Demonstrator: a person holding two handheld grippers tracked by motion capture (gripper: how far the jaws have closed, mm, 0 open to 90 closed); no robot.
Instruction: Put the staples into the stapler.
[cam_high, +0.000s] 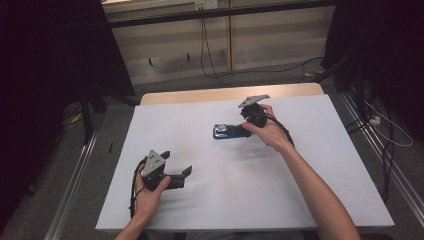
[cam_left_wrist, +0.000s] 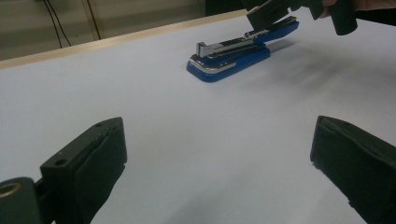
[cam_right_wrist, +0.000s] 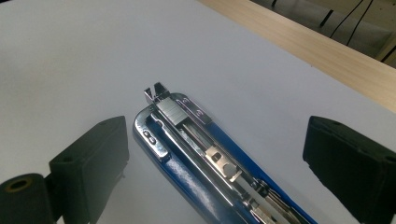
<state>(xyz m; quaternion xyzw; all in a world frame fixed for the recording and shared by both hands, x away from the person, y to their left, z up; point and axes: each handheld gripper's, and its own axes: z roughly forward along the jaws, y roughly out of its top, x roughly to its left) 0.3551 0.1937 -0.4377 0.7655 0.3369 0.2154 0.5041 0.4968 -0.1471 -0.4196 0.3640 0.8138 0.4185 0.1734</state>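
Blue stapler (cam_high: 229, 131) flat on table (cam_high: 210, 200), long axis left-right, between open right claw (cam_right_wrist: 215, 154); left claw (cam_left_wrist: 219, 172) open.

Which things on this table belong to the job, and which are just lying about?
In the job:
blue stapler, lying opened on the table
right gripper, fingers open either side of it

Just about:
left gripper, open, resting apart
wall cables

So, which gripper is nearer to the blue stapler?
Right. The right gripper is at the blue stapler, open jaws on both sides of it. The left gripper sits open, apart, near the table's front edge.
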